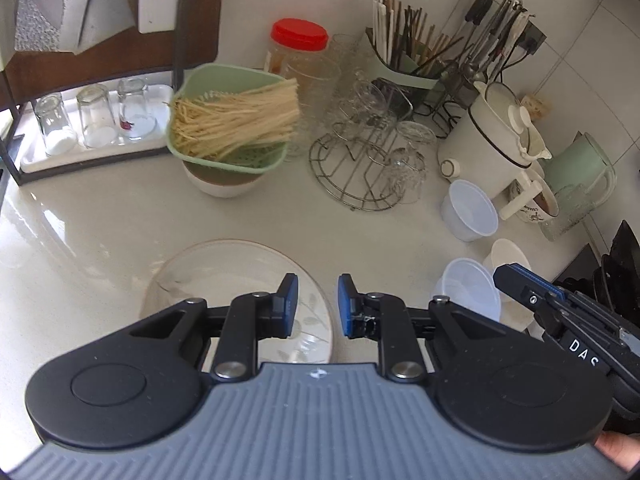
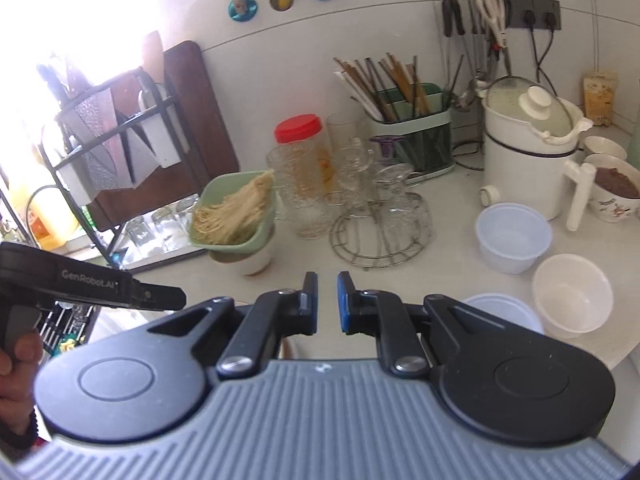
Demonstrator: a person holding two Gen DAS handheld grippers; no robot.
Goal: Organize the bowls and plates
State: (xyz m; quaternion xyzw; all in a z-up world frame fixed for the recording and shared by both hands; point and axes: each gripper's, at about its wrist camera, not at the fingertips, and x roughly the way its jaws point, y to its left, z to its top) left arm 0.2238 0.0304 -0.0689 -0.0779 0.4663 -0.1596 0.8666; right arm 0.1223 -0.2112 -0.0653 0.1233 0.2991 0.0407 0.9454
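Observation:
A glass plate with a leaf pattern (image 1: 236,280) lies on the white counter, partly under my left gripper (image 1: 317,304), which hovers above its right edge with jaws a little apart and empty. Three plastic bowls sit at the right: a far bluish one (image 1: 472,210) (image 2: 512,236), a near clear one (image 1: 472,288) (image 2: 506,312) and a white one (image 1: 508,256) (image 2: 572,294). My right gripper (image 2: 327,300) is held above the counter's front, jaws nearly together, nothing between them; it also shows at the right of the left wrist view (image 1: 516,280).
A green strainer of noodles (image 1: 232,120) sits on a white bowl (image 1: 224,186). Behind are a wire glass rack (image 1: 364,168), a red-lidded jar (image 1: 298,52), a chopstick holder (image 1: 404,64), a white cooker (image 1: 488,140) and a dish rack with upturned glasses (image 1: 96,120).

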